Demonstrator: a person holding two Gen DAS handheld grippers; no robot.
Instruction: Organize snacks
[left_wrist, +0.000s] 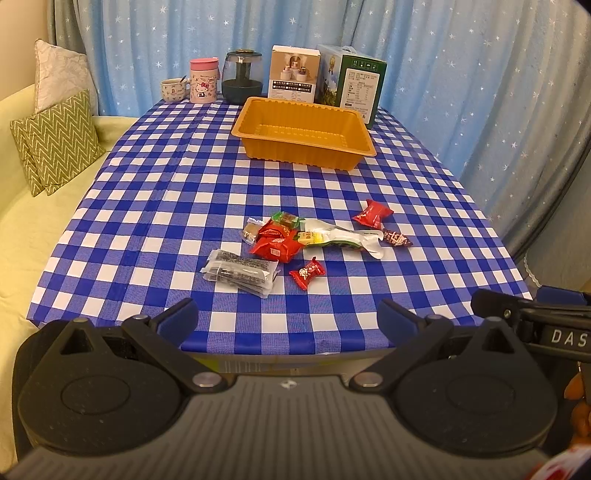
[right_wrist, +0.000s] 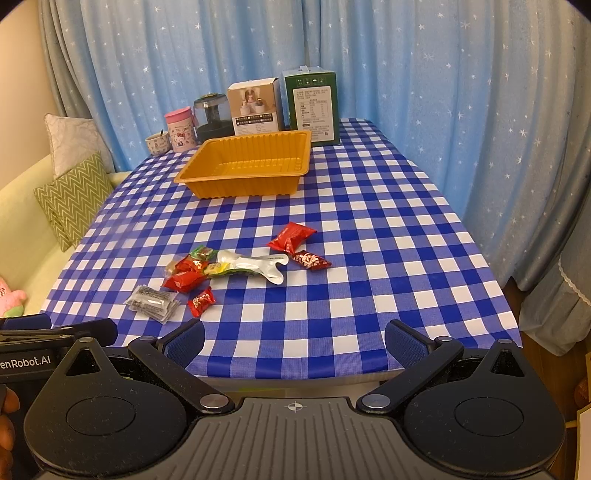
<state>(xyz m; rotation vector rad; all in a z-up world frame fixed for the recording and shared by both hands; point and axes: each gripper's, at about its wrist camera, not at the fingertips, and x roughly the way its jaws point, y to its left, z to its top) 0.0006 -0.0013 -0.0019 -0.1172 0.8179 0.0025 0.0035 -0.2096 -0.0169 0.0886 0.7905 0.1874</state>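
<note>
Both the left gripper (left_wrist: 288, 319) and right gripper (right_wrist: 294, 341) hang low in frame with fingers wide and empty, the snacks (left_wrist: 295, 240) scattered mid-frame, the orange tray (left_wrist: 258, 129) beyond, above centre.

The tablecloth (left_wrist: 155, 206) looks like smooth, faintly sheeny plastic. The tray (left_wrist: 303, 129) is ribbed, matt-glossy plastic. The wrappers (left_wrist: 275, 240) are shiny foil and clear film. The curtain (left_wrist: 461, 74) is soft cloth.
</note>
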